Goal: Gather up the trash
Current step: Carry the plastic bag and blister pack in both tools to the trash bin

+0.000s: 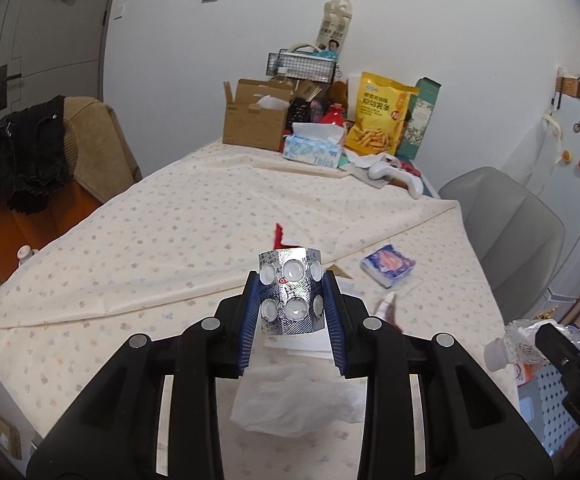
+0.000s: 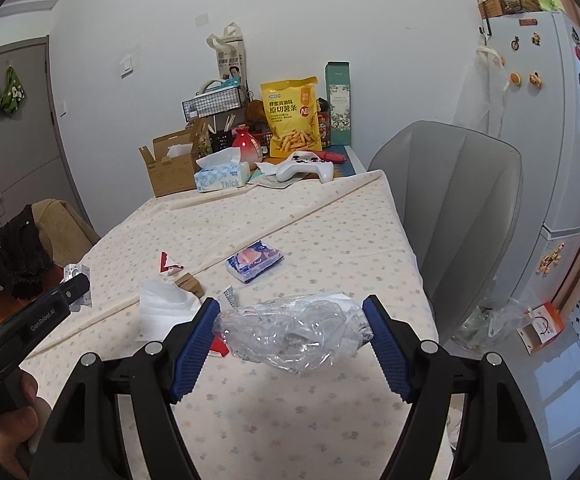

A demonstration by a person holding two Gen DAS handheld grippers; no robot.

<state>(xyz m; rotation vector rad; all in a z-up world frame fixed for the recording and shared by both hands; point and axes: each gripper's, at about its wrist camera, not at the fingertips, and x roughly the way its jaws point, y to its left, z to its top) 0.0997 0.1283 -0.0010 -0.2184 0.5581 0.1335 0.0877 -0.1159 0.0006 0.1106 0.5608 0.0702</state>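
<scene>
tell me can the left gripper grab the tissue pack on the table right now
Probably not yet. The left gripper is already shut on a pill sheet, so its jaws are full. The tissue pack itself lies in the open on the tablecloth, with nothing over it.

Cloth-covered table (image 2: 329, 240) with tissue pack (image 2: 254, 261), crumpled tissue (image 2: 162, 304), clutter.

A crushed clear plastic bottle (image 2: 293, 332) sits clamped between the blue ribbed jaws of the right gripper (image 2: 291, 344). Beyond the jaws, a blue tissue packet (image 2: 254, 266) lies on the floral-clothed surface (image 2: 329, 240); a crumpled white tissue (image 2: 166, 308) lies left of them.
</scene>
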